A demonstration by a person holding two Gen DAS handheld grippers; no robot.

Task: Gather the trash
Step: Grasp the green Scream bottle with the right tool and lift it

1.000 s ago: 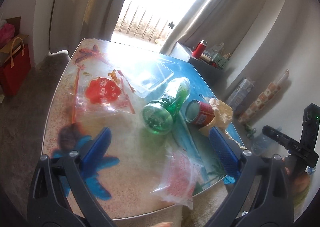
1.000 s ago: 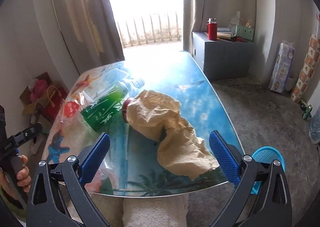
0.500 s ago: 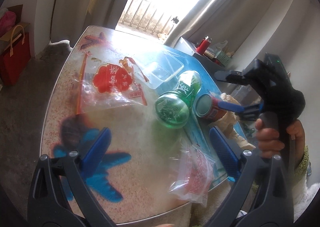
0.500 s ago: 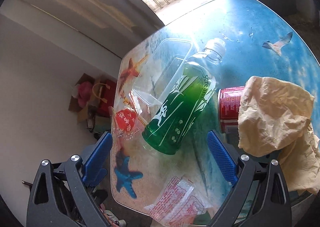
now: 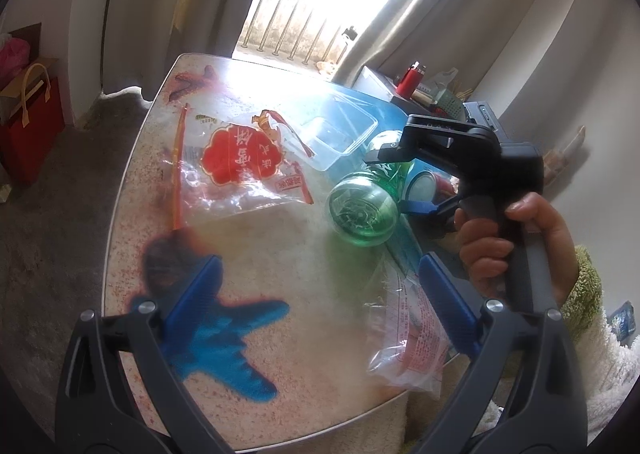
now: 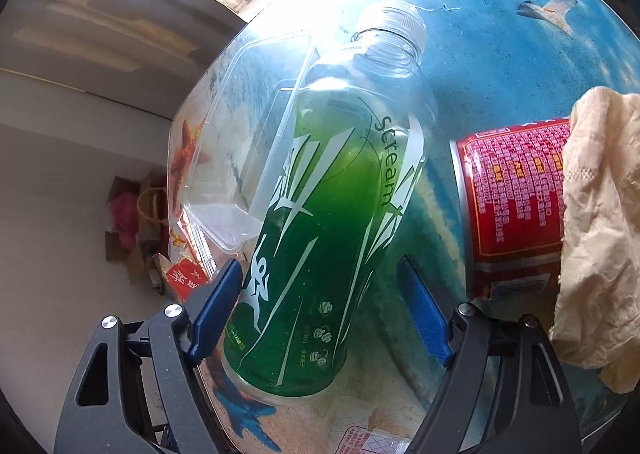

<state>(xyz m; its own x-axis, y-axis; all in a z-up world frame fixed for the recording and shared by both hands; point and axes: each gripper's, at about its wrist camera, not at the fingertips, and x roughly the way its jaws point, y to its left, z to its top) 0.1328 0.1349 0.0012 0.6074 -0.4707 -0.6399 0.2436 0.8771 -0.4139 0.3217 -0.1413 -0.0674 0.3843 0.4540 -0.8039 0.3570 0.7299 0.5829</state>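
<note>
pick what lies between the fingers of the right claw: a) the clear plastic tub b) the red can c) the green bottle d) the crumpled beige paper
c: in the right wrist view the green bottle lies on its side between the two blue fingers of the right claw, whose jaws have just been closing, with a gap still showing at one finger; the red can sits outside them.
</note>
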